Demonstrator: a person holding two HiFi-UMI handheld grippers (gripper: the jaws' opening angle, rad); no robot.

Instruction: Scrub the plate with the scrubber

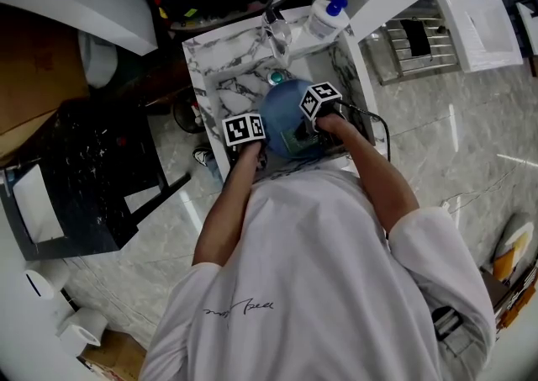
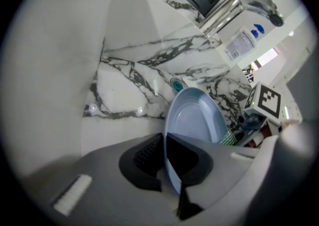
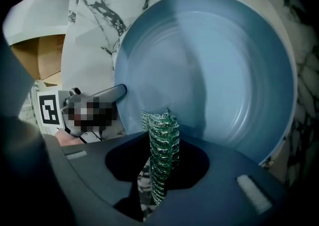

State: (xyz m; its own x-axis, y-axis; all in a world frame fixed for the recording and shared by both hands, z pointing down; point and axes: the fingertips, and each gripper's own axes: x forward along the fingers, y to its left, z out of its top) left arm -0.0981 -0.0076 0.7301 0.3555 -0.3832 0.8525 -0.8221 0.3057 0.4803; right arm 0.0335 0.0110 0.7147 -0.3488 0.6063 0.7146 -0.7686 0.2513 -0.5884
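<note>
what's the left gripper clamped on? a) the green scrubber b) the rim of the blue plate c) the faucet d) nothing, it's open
B: in the left gripper view, the left gripper has its jaws closed on the rim of the blue plate, held on edge over the marble sink; the green scrubber is in the right gripper.

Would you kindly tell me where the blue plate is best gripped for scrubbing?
Take the plate by its thin rim, edge-on from the left, as the left hand-held gripper does: it stands tilted, so this leaves its hollow face open to the scrubber.
</note>
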